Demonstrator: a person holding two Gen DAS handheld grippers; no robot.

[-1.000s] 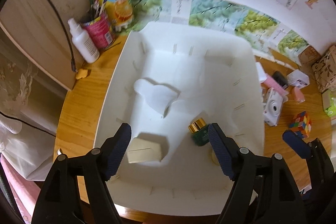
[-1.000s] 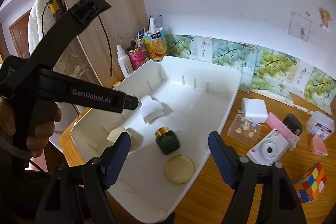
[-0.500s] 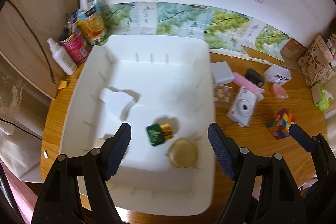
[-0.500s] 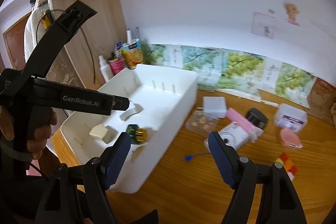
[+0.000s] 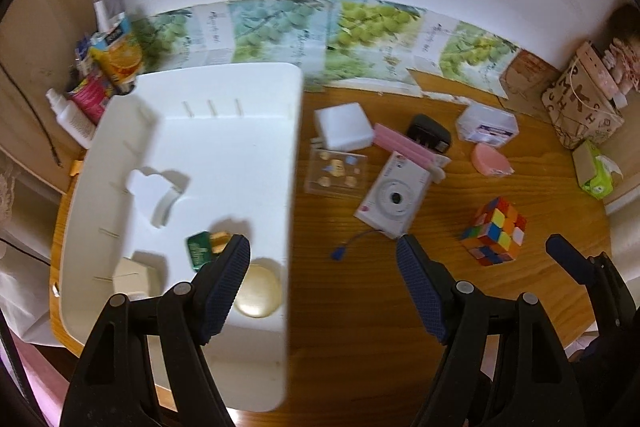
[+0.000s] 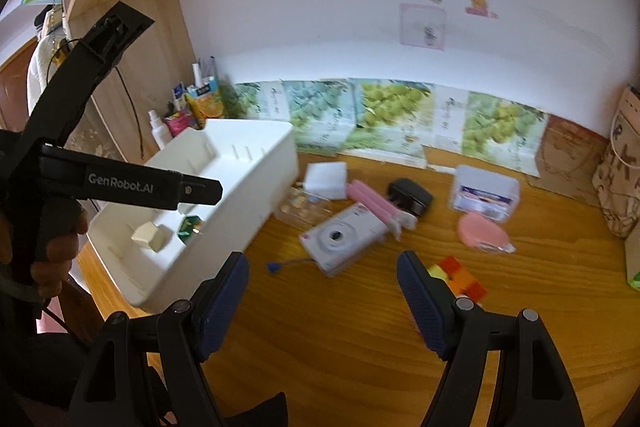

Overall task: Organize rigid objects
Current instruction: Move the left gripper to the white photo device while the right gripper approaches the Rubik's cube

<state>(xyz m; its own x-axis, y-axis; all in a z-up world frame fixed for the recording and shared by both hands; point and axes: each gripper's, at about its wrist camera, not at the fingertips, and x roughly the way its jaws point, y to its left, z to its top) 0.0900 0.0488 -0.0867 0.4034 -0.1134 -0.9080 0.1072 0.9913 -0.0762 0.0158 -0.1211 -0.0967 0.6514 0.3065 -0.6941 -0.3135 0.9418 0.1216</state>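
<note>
While raised, both tongs (image 5: 323,261) (image 6: 322,279) gape (empty).

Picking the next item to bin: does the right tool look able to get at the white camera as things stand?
Probably yes. The right tool is open and empty, the white camera lies on the table just ahead, top uncovered; only the pink box touches its far edge.

Left gripper (image 5: 323,257): black plastic frame, silver pivot screws, dark blue cross-hatched pads (image 5: 224,283).
Right gripper (image 6: 322,275): matching black frame, silver screws, blue textured pads (image 6: 420,303).
Marking: white "GenRobot.AI" lettering on the left gripper's black side.
Hand (image 6: 56,255): bare skin.
</note>
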